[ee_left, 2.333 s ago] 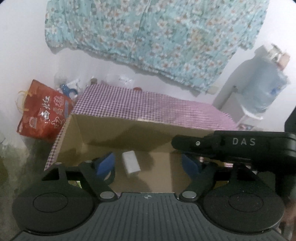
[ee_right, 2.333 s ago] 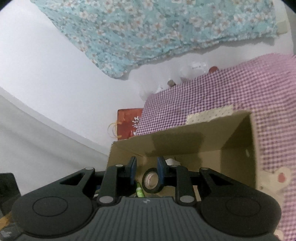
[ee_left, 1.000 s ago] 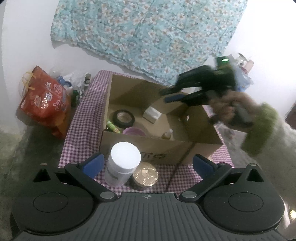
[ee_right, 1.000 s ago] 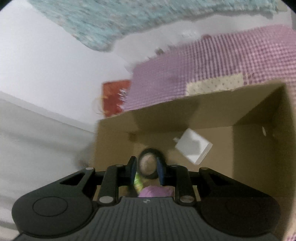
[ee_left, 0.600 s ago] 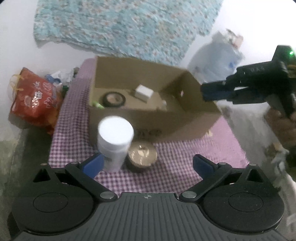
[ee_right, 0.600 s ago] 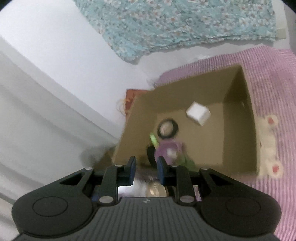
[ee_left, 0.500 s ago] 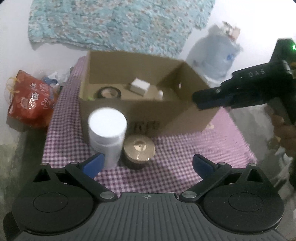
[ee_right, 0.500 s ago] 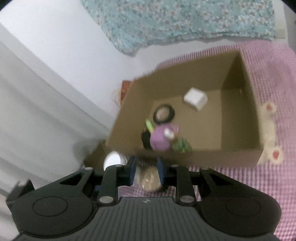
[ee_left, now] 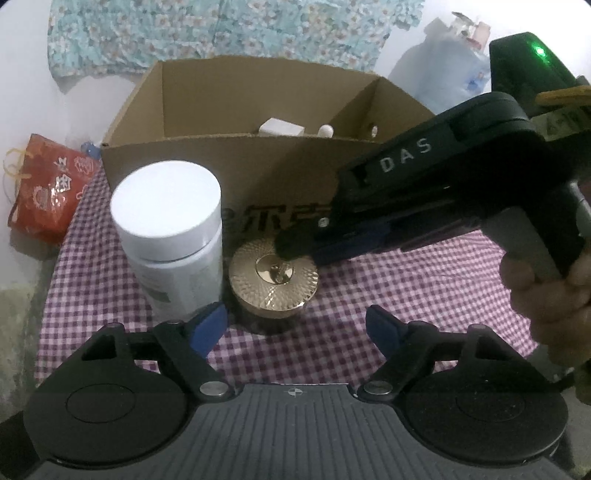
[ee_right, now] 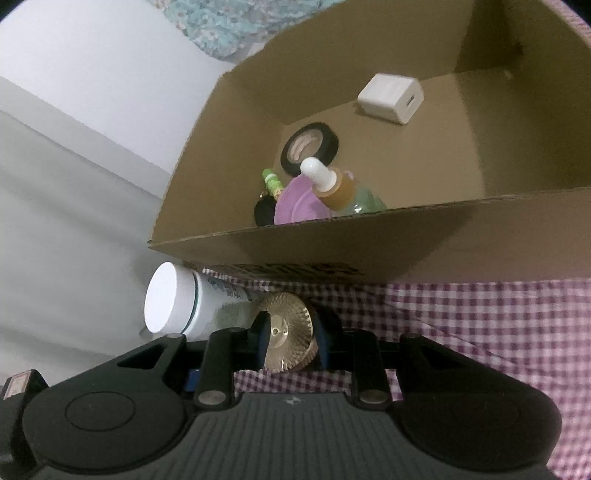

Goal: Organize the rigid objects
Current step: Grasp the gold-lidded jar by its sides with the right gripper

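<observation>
A gold-lidded jar (ee_left: 273, 277) and a white-capped bottle (ee_left: 170, 236) stand on the checked cloth in front of a cardboard box (ee_left: 207, 158). My left gripper (ee_left: 295, 326) is open and empty, just short of the jar. My right gripper (ee_right: 290, 332) reaches in from the right in the left wrist view (ee_left: 295, 248); its narrow jaws straddle the gold jar (ee_right: 288, 330), and I cannot tell whether they press it. The box (ee_right: 369, 254) holds a white charger (ee_right: 391, 98), a tape roll (ee_right: 309, 147), a dropper bottle (ee_right: 332, 186), a purple lid (ee_right: 295, 205) and a green tube.
A red bag (ee_left: 48, 192) sits left of the table. A floral cloth (ee_left: 221, 33) hangs on the wall behind. A water jug (ee_left: 443, 70) stands at the back right. The checked cloth (ee_left: 406, 295) covers the table in front of the box.
My right gripper left the box and came down to the gold jar in front of it. My left gripper pulled back out of the box, then moved closer to the jar and bottle.
</observation>
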Motion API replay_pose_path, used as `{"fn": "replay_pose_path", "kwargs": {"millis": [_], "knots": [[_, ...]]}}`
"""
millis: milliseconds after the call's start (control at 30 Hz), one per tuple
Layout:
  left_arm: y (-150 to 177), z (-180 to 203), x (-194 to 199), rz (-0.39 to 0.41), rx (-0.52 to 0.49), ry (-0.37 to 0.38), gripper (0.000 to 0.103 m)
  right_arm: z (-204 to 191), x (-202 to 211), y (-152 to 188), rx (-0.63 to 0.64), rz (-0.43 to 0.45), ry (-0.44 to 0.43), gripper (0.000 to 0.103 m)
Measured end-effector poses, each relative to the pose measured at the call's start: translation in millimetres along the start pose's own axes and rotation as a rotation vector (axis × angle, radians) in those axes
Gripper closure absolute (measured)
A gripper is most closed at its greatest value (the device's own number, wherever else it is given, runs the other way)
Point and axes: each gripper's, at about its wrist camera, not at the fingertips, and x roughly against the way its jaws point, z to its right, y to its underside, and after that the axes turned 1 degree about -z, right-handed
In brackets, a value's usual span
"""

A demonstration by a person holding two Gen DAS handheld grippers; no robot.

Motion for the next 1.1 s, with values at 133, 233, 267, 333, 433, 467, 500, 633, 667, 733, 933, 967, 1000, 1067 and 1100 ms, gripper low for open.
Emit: {"fn": "replay_pose_path", "kwargs": {"millis": [133,233,267,333,433,467,500,633,667,733,933,967,1000,1067,1100], "knots": [[1,0,-7,-0.015,0.020,0.021,0.020,-1,-12,-4,0.017,-0.014,0.005,0.065],[2,2,-7,-0.010,0.024,0.021,0.018,1,-12,-3,0.014,-0.020,-0.009,0.065],[1,4,-7,-0.010,0.019,0.017,0.018,3,-11,-2,0.011,-0.022,-0.013,0.065],[1,6,-7,-0.008,0.013,0.024,0.017,6,-10,1,0.006,-0.025,-0.016,0.065],[1,12,-7,-0.004,-0.004,0.047,0.017,11,-5,4,-0.002,-0.027,-0.013,0.065],[-1,16,-7,0.000,-0.011,0.052,0.017,14,-3,6,-0.007,-0.026,-0.011,0.065],[-1,19,-7,0.003,-0.018,0.058,0.017,16,0,7,-0.013,-0.024,-0.009,0.065],[-7,33,-7,0.016,-0.051,0.090,0.017,27,11,14,-0.040,-0.012,-0.001,0.065],[-7,36,-8,0.013,-0.058,0.105,0.017,29,14,15,-0.047,-0.009,0.003,0.065],[-8,40,-8,0.007,-0.064,0.130,0.017,35,21,19,-0.062,0.000,0.008,0.065],[-13,43,-10,0.004,-0.069,0.070,0.018,44,36,25,-0.082,0.028,0.017,0.065],[-14,39,-13,-0.001,-0.067,0.060,0.018,45,35,23,-0.083,0.032,0.021,0.065],[-16,39,-15,-0.006,-0.067,0.052,0.018,46,36,23,-0.083,0.035,0.024,0.065],[-18,39,-20,-0.020,-0.081,0.040,0.018,48,30,18,-0.084,0.037,0.026,0.065],[-20,40,-25,-0.027,-0.093,0.034,0.019,48,29,17,-0.084,0.039,0.026,0.064]]}}
